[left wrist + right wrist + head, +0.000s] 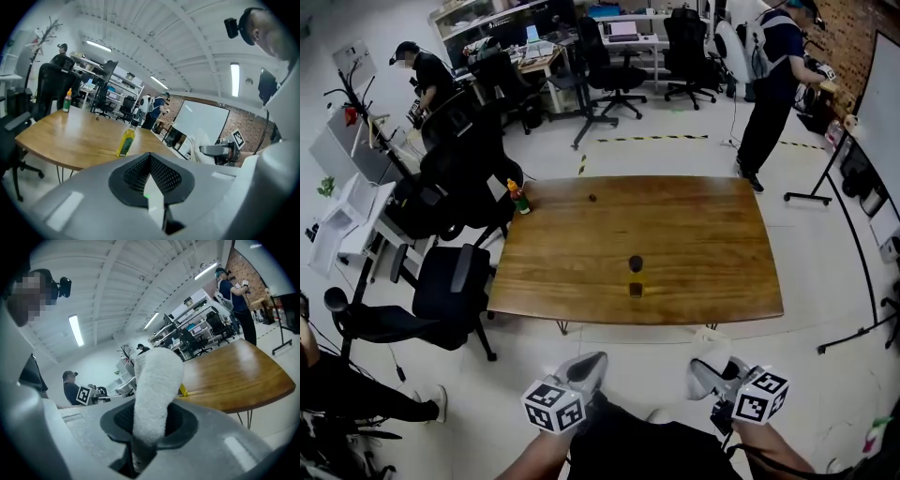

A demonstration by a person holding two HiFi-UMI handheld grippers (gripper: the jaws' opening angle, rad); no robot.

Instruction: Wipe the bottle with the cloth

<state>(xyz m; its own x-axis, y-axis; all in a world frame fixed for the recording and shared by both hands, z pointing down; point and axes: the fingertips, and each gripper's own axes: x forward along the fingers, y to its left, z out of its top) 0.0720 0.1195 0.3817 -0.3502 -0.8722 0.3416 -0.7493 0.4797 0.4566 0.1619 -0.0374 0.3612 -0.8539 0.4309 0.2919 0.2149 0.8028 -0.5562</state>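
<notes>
Left tongs (pixel 150 159) together, empty; right tongs (pixel 149 420) clamped on one cloth (pixel 157 380); one yellow bottle (pixel 636 279), one corner bottle (pixel 518 198) on table (pixel 703 244).

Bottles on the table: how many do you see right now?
2. A yellow bottle stands near the front edge of the table, roughly midway along it; a green bottle with an orange cap stands at the far left corner. No others show.
</notes>
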